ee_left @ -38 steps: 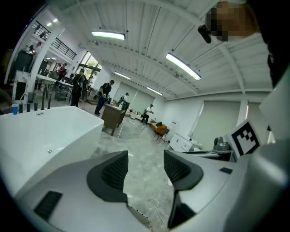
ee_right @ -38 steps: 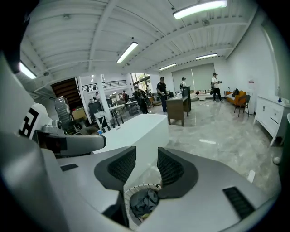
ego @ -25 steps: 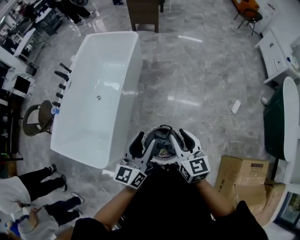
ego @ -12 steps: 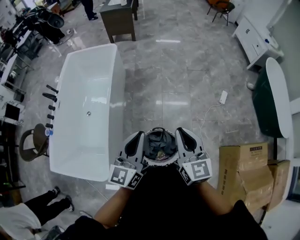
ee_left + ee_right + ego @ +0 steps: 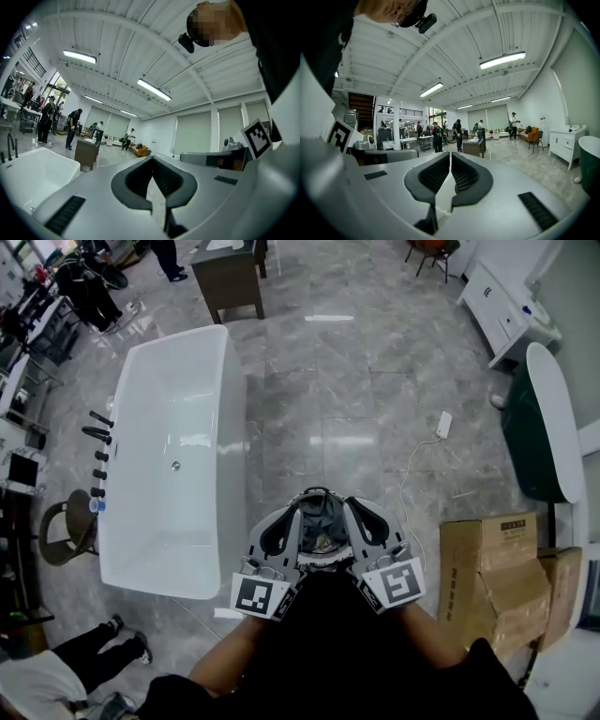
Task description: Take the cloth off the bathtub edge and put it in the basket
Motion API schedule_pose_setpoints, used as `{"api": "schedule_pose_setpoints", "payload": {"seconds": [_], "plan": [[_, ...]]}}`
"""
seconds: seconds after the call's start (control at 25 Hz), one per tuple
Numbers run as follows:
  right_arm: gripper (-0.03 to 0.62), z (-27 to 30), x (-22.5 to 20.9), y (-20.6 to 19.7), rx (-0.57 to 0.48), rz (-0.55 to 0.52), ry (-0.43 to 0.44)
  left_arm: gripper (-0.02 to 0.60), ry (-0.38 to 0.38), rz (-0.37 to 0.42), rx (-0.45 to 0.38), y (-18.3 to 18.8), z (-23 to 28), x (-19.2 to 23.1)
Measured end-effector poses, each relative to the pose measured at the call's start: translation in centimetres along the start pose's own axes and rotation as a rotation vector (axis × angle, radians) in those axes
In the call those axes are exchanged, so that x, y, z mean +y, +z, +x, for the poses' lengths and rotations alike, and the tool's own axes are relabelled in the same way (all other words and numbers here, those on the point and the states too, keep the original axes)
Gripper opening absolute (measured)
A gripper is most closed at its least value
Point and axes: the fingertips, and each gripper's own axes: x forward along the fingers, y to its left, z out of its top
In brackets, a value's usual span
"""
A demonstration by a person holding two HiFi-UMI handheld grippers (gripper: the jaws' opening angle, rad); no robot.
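Left gripper (image 5: pixel 151 159) and right gripper (image 5: pixel 450 153), jaws together and empty, the right just closing, flank the basket (image 5: pixel 319 491) holding the cloth (image 5: pixel 324 515); bathtub (image 5: pixel 242 427) stands at left.

Open marble floor (image 5: pixel 328 418) stretches ahead between the white bathtub (image 5: pixel 173 456), left, and stacked cardboard boxes (image 5: pixel 487 568), right.

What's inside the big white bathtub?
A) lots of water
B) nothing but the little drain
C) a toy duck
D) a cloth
B: in the head view the bathtub is bare, dry and white inside, and only the small drain shows on its bottom.
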Motion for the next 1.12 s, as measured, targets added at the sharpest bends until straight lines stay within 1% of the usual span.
{"api": "schedule_pose_setpoints", "payload": {"seconds": [0.12, 0.24, 0.44, 0.6, 0.88, 1.0, 1.12], "plan": [[0.036, -0.1, 0.5, -0.3, 0.007, -0.003, 0.005, 0.014, 0.013, -0.006, 0.006, -0.2, -0.7, 0.0], [0.033, 0.1, 0.7, 0.0, -0.021, 0.007, 0.001, 0.014, 0.028, -0.014, 0.021, -0.7, -1.1, 0.4], [0.031, -0.2, 1.2, -1.9, 0.04, -0.008, 0.002, 0.014, 0.045, -0.02, 0.033, -1.5, -1.6, 0.8], [0.031, -0.3, 1.5, -2.2, 0.037, -0.007, 0.001, 0.014, 0.043, -0.035, 0.049, -2.3, -1.8, 0.8], [0.031, -0.3, 1.7, -2.5, 0.043, -0.005, -0.009, 0.014, 0.031, -0.044, 0.054, -2.4, -1.5, 1.0], [0.031, -0.2, 1.5, -2.4, 0.049, -0.005, -0.031, 0.014, 0.022, -0.038, 0.075, -2.4, -1.2, 0.8], [0.031, -0.4, 1.8, -2.9, 0.043, 0.003, -0.021, 0.014, 0.023, -0.033, 0.106, -2.8, -1.0, 0.6]]}}
